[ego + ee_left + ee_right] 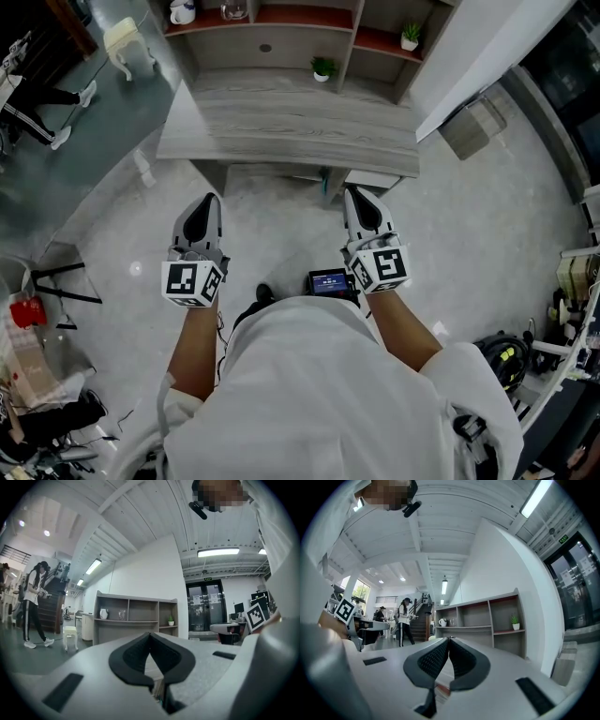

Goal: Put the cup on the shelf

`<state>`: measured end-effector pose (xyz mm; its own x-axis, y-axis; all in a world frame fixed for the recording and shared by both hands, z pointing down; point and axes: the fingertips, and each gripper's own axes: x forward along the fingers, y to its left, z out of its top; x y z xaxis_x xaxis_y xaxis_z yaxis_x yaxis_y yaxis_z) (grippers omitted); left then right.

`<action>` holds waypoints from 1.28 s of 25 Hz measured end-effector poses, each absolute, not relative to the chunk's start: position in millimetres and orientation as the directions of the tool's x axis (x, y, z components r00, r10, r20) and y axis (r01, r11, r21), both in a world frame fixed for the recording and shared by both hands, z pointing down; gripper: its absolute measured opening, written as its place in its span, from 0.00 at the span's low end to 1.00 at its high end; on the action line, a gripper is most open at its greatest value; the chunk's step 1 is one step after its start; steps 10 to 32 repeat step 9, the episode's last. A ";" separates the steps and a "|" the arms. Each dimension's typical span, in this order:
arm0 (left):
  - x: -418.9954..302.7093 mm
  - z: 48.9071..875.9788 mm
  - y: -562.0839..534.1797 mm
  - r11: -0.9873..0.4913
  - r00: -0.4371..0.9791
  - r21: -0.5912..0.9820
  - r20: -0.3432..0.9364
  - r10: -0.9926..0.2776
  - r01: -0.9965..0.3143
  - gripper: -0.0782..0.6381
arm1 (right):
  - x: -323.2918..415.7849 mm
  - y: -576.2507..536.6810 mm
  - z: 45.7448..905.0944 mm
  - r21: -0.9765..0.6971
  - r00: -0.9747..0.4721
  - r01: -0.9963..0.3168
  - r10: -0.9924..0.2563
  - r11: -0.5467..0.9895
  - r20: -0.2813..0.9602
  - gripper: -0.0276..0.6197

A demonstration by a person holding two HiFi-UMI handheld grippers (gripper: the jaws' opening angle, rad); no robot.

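Observation:
A white cup (182,11) stands on the upper left shelf of the wooden shelf unit (281,42) beyond the desk, next to a clear glass (233,9). The left gripper view shows the cup (103,614) far off, and so does the right gripper view, cup (442,622). My left gripper (210,199) and right gripper (350,191) hover over the floor just short of the desk's front edge. Both point at the shelf. Each has its jaws shut tip to tip with nothing between them, as the left gripper (150,633) and the right gripper (448,639) show close up.
A grey wooden desk (291,127) lies between me and the shelf. Two small potted plants (322,67) (410,36) stand on it. A white stool (127,39) is at the left, a box (473,127) at the right. A person (33,604) walks far left.

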<state>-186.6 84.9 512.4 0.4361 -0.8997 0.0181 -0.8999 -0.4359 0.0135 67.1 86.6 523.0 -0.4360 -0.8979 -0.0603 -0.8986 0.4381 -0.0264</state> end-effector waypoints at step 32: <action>-183.5 512.7 89.0 -0.443 0.443 0.005 0.022 -0.896 -0.897 0.12 | 72.4 89.5 522.5 -0.048 -0.440 -0.895 -0.895 0.444 -0.066 0.09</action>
